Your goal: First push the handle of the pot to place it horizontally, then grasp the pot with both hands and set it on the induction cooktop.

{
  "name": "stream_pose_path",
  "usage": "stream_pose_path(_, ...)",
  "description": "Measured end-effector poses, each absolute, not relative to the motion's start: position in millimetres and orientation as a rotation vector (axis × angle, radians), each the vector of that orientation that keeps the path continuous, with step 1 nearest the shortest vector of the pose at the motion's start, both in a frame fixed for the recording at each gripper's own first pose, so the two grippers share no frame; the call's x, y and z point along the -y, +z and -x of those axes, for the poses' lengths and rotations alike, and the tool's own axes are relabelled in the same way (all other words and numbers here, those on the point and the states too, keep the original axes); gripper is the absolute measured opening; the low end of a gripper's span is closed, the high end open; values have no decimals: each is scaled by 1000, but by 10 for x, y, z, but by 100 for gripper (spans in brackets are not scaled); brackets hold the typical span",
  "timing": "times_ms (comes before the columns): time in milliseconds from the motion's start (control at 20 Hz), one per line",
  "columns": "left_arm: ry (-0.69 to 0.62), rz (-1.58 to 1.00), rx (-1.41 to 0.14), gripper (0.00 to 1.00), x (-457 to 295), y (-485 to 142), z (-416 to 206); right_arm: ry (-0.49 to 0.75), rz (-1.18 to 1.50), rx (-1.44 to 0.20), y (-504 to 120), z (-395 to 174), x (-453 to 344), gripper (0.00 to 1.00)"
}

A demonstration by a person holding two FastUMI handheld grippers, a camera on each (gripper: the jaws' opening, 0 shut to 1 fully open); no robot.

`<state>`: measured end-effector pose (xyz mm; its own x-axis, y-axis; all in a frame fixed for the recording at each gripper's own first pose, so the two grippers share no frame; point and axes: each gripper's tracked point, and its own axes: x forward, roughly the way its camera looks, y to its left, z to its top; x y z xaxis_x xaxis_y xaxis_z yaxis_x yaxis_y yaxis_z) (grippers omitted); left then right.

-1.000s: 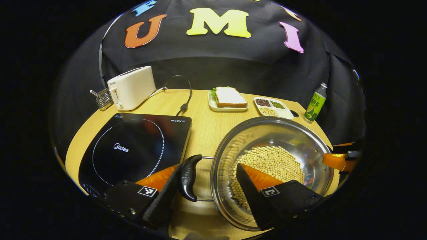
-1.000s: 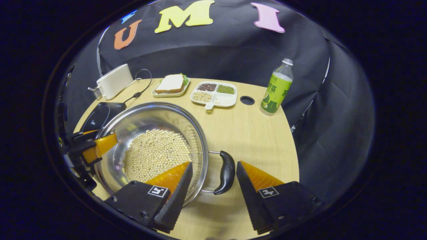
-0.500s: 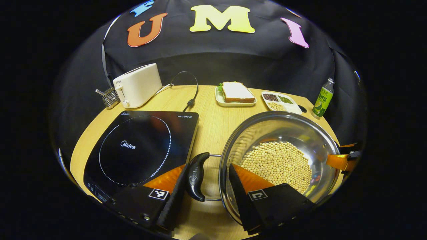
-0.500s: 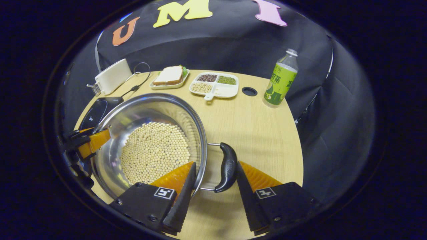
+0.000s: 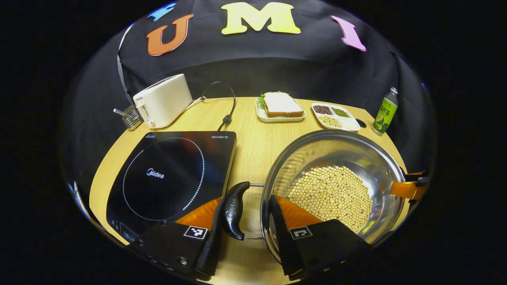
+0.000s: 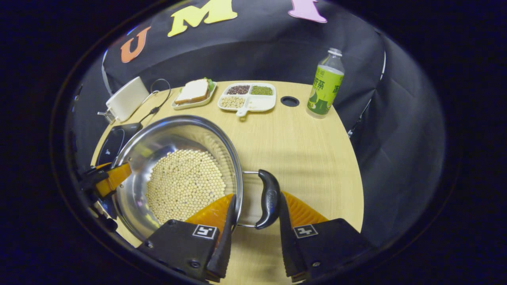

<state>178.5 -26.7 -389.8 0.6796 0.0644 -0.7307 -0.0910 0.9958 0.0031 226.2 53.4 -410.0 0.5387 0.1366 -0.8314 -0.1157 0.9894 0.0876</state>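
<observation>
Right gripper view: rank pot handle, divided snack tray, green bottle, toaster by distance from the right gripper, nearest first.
From the right gripper:
1. Pot handle, black, between its fingers.
2. Divided snack tray, mid-table, straight ahead.
3. Green bottle, far edge, to the right.
4. Toaster, far left corner.
Tray and bottle are close; the tray looks slightly nearer.

The wooden table (image 5: 249,146) carries a cooktop (image 5: 170,174), toaster (image 5: 162,101), sandwich plate (image 5: 280,114), and perhaps the pot (image 5: 332,158).

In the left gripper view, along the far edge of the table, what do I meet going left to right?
Wire rack → white toaster → black power plug → sandwich on its tray → divided dish of beans → green bottle.
</observation>
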Motion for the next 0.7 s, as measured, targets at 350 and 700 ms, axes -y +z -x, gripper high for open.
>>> stream_pose_path(350,59,7,-782,58,174,-3608,-1661,130,-73,-970,-3834,-1959,-568,50)
stream_pose_path(700,-10,13,-735,58,-259,-3215,-1567,80,-65,-902,-3313,-1656,-984,51)
